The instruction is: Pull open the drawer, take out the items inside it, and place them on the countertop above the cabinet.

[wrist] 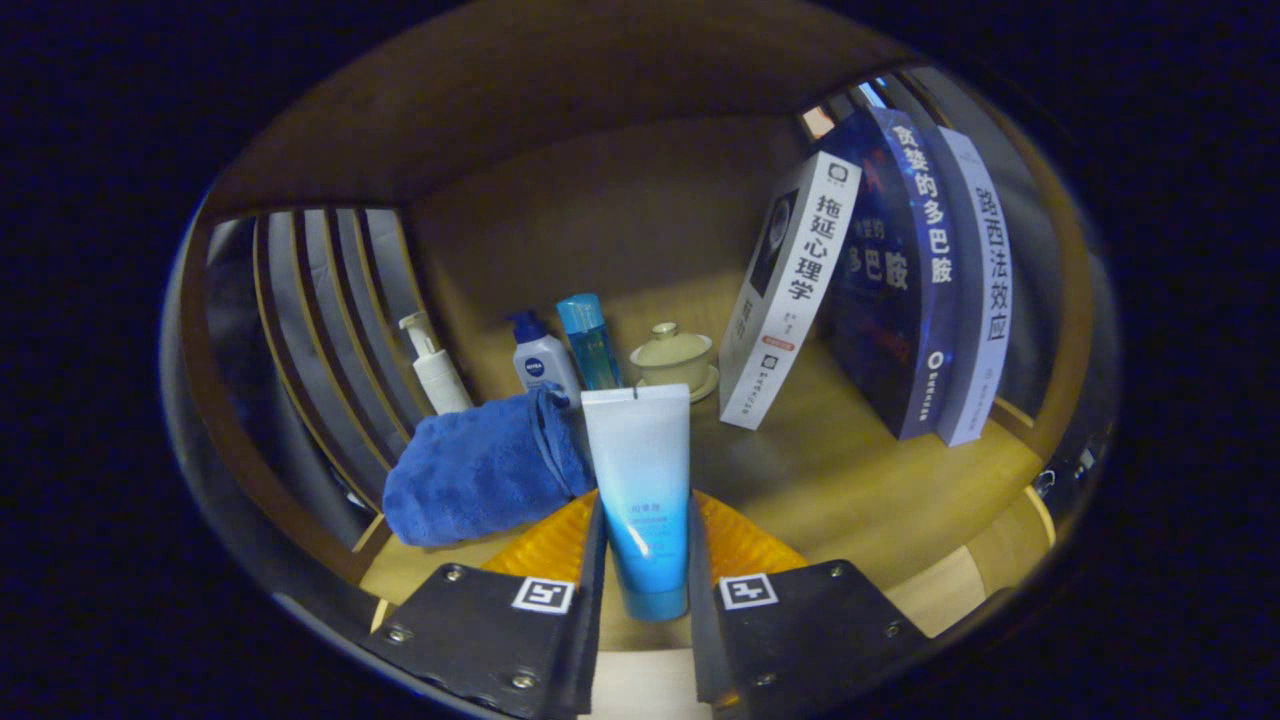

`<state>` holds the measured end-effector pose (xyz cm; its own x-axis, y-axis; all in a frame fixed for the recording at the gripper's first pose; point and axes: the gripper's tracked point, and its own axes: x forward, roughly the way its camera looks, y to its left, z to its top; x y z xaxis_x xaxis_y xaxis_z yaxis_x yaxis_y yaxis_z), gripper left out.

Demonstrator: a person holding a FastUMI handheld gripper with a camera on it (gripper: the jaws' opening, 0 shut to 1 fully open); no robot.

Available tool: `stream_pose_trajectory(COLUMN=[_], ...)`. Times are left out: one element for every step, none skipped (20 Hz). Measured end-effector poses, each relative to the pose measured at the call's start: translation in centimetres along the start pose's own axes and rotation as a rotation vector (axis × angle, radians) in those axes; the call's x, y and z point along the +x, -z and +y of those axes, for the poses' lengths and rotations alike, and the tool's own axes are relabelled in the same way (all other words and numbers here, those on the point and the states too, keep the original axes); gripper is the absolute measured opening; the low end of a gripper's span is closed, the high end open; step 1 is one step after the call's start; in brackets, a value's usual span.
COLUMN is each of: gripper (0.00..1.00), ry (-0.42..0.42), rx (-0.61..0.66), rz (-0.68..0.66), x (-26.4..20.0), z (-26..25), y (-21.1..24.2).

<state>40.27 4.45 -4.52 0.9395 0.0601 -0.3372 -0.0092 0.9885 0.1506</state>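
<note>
My gripper is shut on a white-and-blue squeeze tube, held cap down between both fingers, its flat end pointing up. The tube hangs just above the wooden countertop. Right beside it, to the left of the fingers, lies a rolled blue towel on the countertop. Beyond the fingers stand a white pump bottle, a white bottle with a blue cap, a slim clear blue bottle and a pale lidded cup on a saucer.
Three books lean upright at the right of the countertop. A slatted wooden side panel closes the left side, a wooden back wall stands behind the bottles, and a wooden board runs overhead.
</note>
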Motion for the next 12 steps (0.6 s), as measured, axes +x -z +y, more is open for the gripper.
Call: stream_pose_trajectory(gripper=[0.38, 0.38, 0.38, 0.38, 0.38, 0.38, 0.38, 0.38, 0.39, 0.40, 0.43, 0.44], ry=[-0.003, -0.002, 0.005, 0.011, 0.016, 0.023, 0.025, 0.031, 0.038, 0.055, 0.056, 0.061], rx=[0.007, 0.013, 0.021, 0.027, 0.029, 0.029, 0.024, 0.020, 0.015, 0.008, -0.002, -0.020], rz=[0.001, 0.003, 0.007, 0.015, 0.020, 0.024, 0.028, 0.031, 0.040, 0.049, 0.049, 0.043], x=[0.5, 1.0, 1.5, 2.0, 2.4, 2.8, 3.1, 3.4, 3.7, 3.8, 3.7, 3.7], z=[0.1, 0.1, 0.0, -0.1, -0.2, -0.3, -0.3, -0.4, -0.6, -0.9, -0.9, -1.0], y=[-0.1, 0.0, 0.1, 0.3, 0.6, 0.8, 1.0, 1.2, 1.6, 2.0, 2.0, 1.9])
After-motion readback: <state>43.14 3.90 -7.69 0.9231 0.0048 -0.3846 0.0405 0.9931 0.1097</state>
